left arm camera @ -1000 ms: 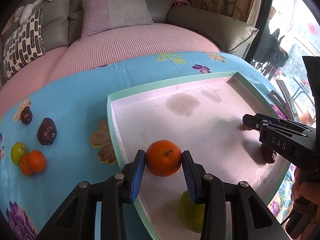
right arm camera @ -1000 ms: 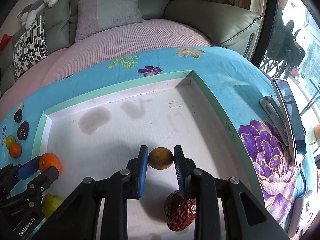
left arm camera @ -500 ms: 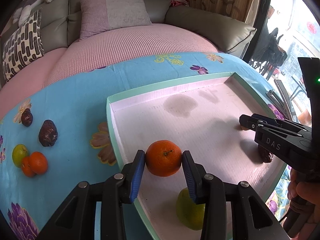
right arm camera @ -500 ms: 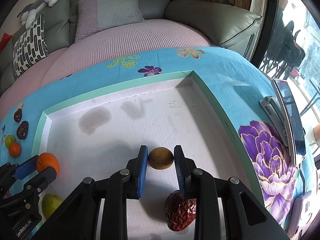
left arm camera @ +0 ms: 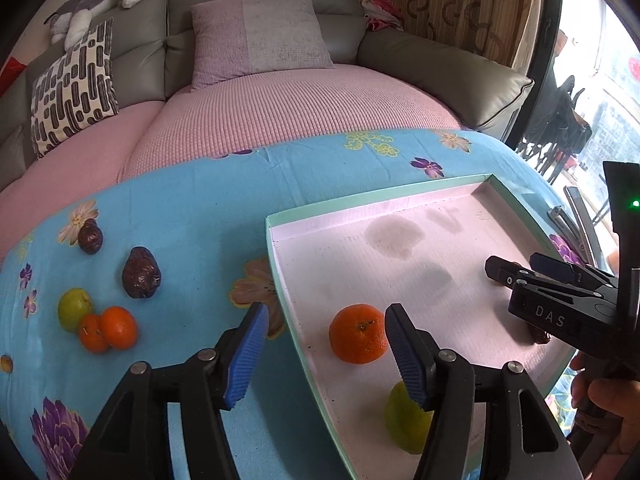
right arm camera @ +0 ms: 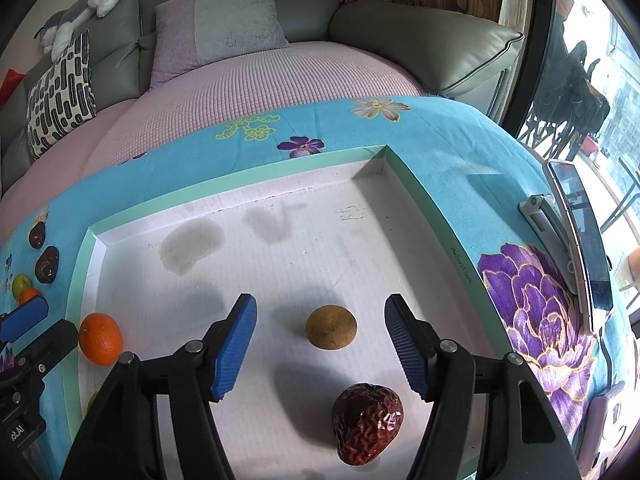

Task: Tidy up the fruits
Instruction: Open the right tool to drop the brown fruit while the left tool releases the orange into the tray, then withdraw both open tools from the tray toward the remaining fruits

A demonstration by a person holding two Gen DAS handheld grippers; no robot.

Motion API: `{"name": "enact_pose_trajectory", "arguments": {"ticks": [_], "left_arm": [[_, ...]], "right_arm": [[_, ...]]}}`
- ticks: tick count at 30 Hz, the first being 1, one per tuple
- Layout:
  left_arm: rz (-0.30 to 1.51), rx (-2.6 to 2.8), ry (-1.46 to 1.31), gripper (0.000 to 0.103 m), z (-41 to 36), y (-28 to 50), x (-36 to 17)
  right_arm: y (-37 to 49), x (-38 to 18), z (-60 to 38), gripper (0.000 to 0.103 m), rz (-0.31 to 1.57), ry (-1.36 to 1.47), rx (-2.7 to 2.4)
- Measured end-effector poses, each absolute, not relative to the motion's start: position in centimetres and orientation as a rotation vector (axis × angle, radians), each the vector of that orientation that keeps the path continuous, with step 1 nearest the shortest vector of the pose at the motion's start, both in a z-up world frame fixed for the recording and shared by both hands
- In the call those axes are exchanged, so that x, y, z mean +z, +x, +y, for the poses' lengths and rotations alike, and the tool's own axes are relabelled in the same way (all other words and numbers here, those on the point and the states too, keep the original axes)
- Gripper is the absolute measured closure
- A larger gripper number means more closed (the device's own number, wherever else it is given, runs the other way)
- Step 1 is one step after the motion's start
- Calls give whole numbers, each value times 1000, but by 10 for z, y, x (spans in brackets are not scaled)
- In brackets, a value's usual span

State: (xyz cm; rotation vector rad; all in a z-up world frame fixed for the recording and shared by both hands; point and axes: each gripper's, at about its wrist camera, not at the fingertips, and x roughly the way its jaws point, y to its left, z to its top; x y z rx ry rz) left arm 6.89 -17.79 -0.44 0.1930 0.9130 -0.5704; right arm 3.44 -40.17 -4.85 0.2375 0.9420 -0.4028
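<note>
I have both claws released: the left claw (left arm camera: 324, 354) gapes wide, its ribbed blue pads straddling the mint-green rim of the tray (left arm camera: 280, 276), one pad over the cloth and the other just beside the orange (left arm camera: 359, 339), which sits free on the tray floor at centre frame. The right claw (right arm camera: 320, 350) is equally spread, the brown round fruit (right arm camera: 331, 327) resting loose between its pads on the white, faintly ribbed and stained tray floor (right arm camera: 280, 256). Below it, at the bottom centre of the right view, lies a wrinkled, glossy red date (right arm camera: 368, 424), which the left view hides almost wholly behind the black body of the right claw. The left view alone shows a green fruit (left arm camera: 408, 420) low in the tray, partly covered by my own claw's finger, and the fruit not yet gathered on the blue flowered cloth (left arm camera: 192, 208) at left: two dark wrinkled dates (left arm camera: 141, 273), a green fruit (left arm camera: 74, 309) and two small oranges (left arm camera: 108, 329) touching one another. A hand (left arm camera: 612, 412) grips the right handle at lower right. The right view adds a phone in a stand (right arm camera: 576, 248) at the right edge of the worktop. Behind it all stands a grey sofa (left arm camera: 440, 64) with a pink knitted cover and cushions.
</note>
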Motion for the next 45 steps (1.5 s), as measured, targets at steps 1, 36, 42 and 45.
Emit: {"name": "enact_pose_trajectory", "arguments": {"ticks": [1, 36, 42, 45], "left_arm": [[915, -548, 193, 35, -175, 71, -5], [916, -155, 231, 0, -102, 109, -23], [902, -127, 235, 0, -77, 114, -15], [899, -73, 221, 0, -56, 119, -12]], "right_arm": [[35, -49, -401, 35, 942, 238, -398], [44, -35, -375, 4, 880, 178, -359], [45, -22, -356, 4, 847, 157, -307], [48, -17, -343, 4, 832, 145, -260]]}}
